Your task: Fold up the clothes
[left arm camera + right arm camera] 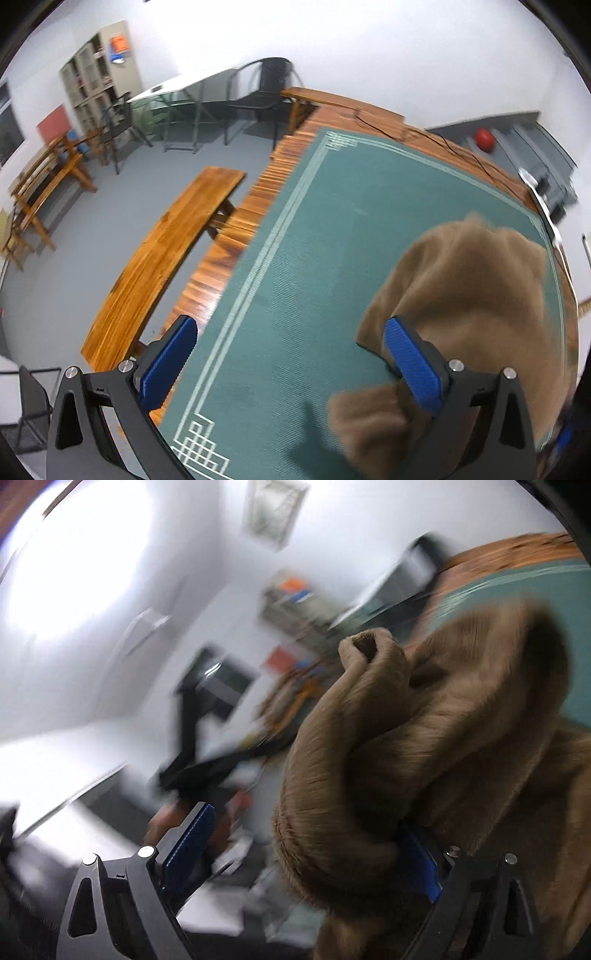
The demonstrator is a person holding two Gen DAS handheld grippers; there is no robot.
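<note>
Left wrist view: my left gripper (291, 363) is wide apart over the green mat (295, 258); brown garment (472, 295) bunched beside it. My right gripper (314, 853) is wide too, cloth draped on one finger. Judged step: spreading; next, grasp an edge.

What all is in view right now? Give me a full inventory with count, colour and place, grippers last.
Fuzzy brown garment: one, light brown, bunched on the mat's right side; also draped over the right gripper's right-hand finger in the right wrist view.
Green woven mat: one, teal with pale border lines, covering the table.
Wooden slatted table: one, orange-brown, under the mat.
Wooden bench: one, orange-brown, beside the table's left edge.
Black chair: one, beyond the table's far corner.
Shelf unit: one, beige, against the far wall.
Red ball: one, far right, on grey furniture.
Left gripper: black with blue pads, jaws open, holding nothing.
Right gripper: black with blue pads, jaws open; view is blurred.
</note>
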